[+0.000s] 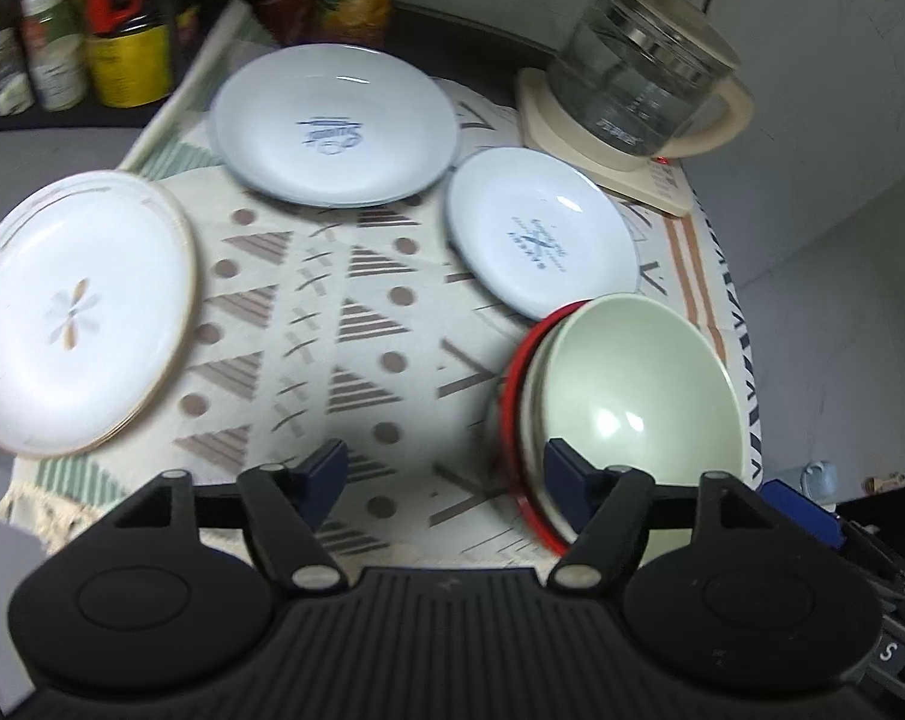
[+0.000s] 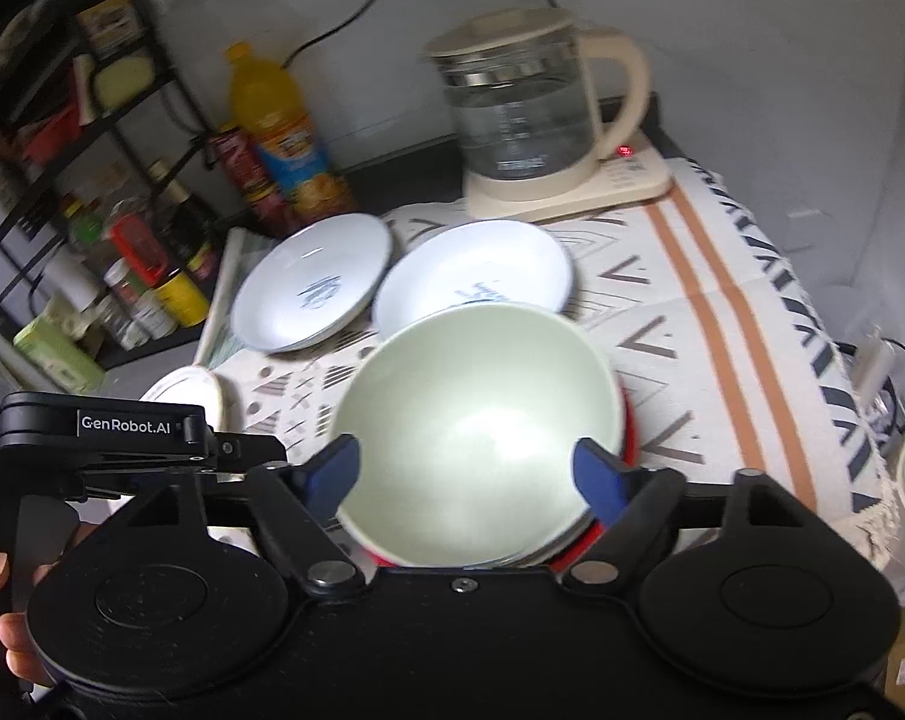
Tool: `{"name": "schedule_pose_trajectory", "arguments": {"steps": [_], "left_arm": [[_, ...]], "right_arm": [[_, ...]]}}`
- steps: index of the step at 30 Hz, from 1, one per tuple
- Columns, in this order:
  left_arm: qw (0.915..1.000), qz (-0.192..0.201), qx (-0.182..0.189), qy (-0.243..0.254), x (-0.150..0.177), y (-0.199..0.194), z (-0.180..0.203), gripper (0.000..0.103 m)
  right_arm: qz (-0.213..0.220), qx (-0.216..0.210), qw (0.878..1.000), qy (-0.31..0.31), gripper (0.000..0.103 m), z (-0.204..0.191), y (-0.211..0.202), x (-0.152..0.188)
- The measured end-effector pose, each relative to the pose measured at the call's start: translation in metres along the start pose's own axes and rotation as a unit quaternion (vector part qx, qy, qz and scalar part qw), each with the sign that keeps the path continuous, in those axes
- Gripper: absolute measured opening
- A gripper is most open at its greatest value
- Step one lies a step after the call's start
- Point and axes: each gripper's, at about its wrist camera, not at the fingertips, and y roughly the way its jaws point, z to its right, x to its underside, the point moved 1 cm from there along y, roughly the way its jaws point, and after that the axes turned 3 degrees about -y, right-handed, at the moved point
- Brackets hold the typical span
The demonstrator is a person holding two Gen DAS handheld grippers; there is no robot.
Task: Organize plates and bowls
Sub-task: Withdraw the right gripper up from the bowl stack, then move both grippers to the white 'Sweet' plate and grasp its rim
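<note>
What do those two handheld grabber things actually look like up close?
Both are black plastic. Each left gripper and right gripper has a ribbed body, two round discs, hinged linkage bars with silver pins, and dark blue fingers. White "GenRobot.AI" lettering marks the left one's side.

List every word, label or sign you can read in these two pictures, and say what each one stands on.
"GenRobot.AI": white lettering on the black left gripper, seen from the right wrist.
"S": white letter on a dark grey block at the lower right of the left wrist view.
Blue print on the two white round plates: upside down and blurred, unreadable.
Bottle and can labels, markings on the glass kettle: too blurred.
</note>
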Motion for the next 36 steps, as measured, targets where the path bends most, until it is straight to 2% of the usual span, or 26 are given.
{"name": "schedule_pose_trajectory", "arguments": {"steps": [1,6,22,29,36], "left_arm": [[1.0000,0.003,-0.004,-0.004,0.003,-0.003,-0.004,0.072],[0.9991,0.019,-0.032,-0.023,0.014,-0.019,-0.027,0.077],[0.9910,0.063,-0.077,-0.090,0.024,-0.058,-0.090,0.078],[0.9899,0.064,-0.078,-0.100,0.015,-0.058,-0.115,0.078],[0.9908,0.054,-0.071,-0.102,-0.008,-0.048,-0.138,0.078]], "right_arm": [[-0.001,-0.004,1.000,-0.006,0.090,-0.005,0.000,0.002],[-0.007,-0.025,0.999,-0.023,0.098,-0.023,0.005,0.007],[-0.023,-0.070,0.993,-0.089,0.103,-0.084,0.020,0.006],[-0.035,-0.067,0.992,-0.105,0.103,-0.106,0.036,0.003],[-0.043,-0.058,0.991,-0.115,0.103,-0.130,0.059,-0.005]]}}
